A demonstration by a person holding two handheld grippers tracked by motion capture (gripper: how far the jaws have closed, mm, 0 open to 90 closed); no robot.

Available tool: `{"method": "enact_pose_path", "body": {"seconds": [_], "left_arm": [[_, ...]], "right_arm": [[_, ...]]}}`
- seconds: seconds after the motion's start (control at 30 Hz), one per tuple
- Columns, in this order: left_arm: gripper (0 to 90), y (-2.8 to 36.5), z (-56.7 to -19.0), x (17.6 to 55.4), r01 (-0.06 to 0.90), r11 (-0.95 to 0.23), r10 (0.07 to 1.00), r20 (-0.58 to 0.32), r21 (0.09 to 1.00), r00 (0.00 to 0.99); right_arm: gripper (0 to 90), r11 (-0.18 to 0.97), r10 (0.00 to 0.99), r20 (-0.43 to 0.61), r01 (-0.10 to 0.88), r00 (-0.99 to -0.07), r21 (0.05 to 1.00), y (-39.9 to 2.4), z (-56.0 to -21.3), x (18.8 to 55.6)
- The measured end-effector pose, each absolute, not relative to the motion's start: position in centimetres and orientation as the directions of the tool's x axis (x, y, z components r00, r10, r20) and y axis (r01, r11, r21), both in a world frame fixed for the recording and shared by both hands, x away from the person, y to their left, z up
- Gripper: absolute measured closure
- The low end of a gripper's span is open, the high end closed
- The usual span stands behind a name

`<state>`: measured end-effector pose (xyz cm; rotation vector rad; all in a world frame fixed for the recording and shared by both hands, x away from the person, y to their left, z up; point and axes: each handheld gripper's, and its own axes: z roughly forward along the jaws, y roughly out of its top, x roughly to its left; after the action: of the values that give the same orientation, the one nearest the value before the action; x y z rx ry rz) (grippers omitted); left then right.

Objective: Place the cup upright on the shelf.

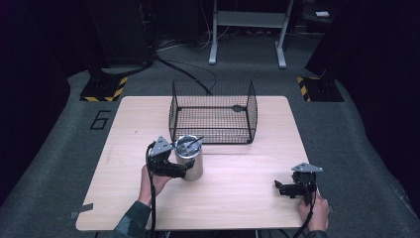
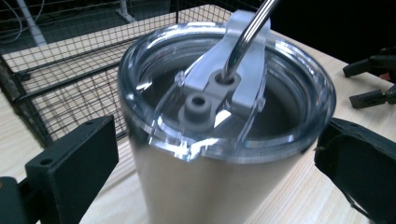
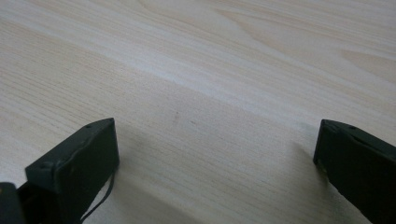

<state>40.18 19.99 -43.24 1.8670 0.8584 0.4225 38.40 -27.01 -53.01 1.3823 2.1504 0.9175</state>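
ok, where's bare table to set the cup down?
Widest bare patch: middle of the table, between cup and right gripper. Also the left strip, from the left gripper out to the edge. Crowded: the cup stands close before the wire basket.

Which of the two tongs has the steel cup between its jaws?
The left tongs: their black jaws flank the shiny steel tumbler with a clear lid. The right tongs hover open over bare light wooden table.

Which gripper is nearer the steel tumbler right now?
Left. The left gripper has its open jaws either side of the steel tumbler; contact unclear. The right gripper sits open near the table's right edge, well apart from it.
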Motion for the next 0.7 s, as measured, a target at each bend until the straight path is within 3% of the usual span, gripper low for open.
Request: {"method": "enact_pose_path", "body": {"seconds": [0.7], "left_arm": [[0.0, 18.1, -43.6, 41.8, 0.346, -0.239, 0.738, -0.063, 0.907, 0.672]], "right_arm": [[0.0, 0.291, 0.909, 0.0, 0.634, -0.418, 0.716, -27.0, -53.0, 38.4]]}}
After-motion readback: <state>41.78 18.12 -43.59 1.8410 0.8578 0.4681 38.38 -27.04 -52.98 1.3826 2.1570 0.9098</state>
